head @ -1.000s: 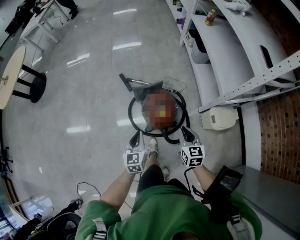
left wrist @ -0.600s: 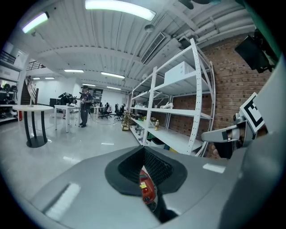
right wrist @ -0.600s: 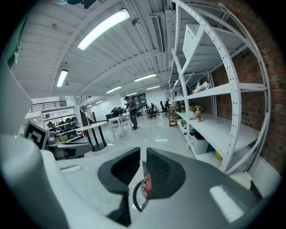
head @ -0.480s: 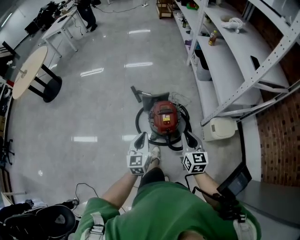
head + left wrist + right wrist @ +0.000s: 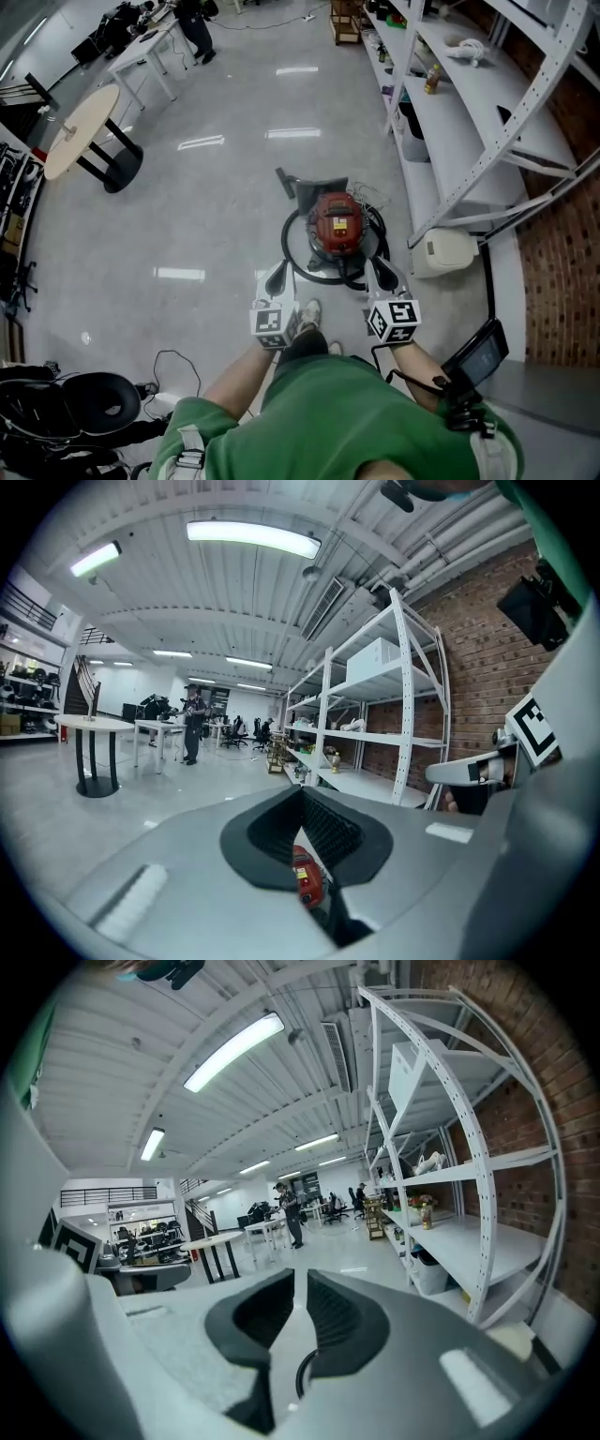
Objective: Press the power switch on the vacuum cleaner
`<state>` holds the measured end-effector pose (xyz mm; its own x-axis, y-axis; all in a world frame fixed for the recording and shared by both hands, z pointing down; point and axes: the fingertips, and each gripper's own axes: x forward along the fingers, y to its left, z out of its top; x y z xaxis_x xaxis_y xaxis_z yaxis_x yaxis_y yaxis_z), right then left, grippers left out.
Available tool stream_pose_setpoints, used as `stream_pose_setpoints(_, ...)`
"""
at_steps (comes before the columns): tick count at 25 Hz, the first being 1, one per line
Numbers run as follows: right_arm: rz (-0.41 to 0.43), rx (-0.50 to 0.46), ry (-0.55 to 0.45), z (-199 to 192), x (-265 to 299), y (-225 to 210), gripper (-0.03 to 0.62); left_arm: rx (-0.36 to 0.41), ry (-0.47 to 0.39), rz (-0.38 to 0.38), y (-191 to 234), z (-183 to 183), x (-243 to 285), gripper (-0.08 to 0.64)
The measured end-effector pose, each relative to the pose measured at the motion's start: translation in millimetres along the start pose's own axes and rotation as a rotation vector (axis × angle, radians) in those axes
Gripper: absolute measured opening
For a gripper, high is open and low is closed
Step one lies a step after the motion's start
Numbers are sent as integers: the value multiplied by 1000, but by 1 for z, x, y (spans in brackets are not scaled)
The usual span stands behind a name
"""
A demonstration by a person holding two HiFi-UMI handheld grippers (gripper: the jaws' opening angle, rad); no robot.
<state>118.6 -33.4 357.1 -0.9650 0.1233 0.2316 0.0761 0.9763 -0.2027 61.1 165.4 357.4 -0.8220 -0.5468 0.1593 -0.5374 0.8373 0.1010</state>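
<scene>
On floor (image 5: pixel 187 234), red vacuum cleaner (image 5: pixel 336 223), black hose (image 5: pixel 287 242)

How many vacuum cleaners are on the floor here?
1. The red vacuum cleaner stands on the floor beside the white shelving; others may be hidden beyond the view.

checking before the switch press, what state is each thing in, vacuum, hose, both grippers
red canister vacuum cleaner: upright on the floor, untouched
black hose: looped around the vacuum's base
left gripper: jaws together, empty
right gripper: jaws slightly apart, empty
</scene>
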Motion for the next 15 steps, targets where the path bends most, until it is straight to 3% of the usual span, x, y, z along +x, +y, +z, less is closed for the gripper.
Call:
stream_pose_setpoints(8, 27, 4, -18, -4, -22, 27, 44, -8, -42, 18, 10, 14, -41, 8)
stream_pose_setpoints(15, -9, -23, -37, 3, -50, 53, 44, -12, -56, -23, 14, 18, -71, 8)
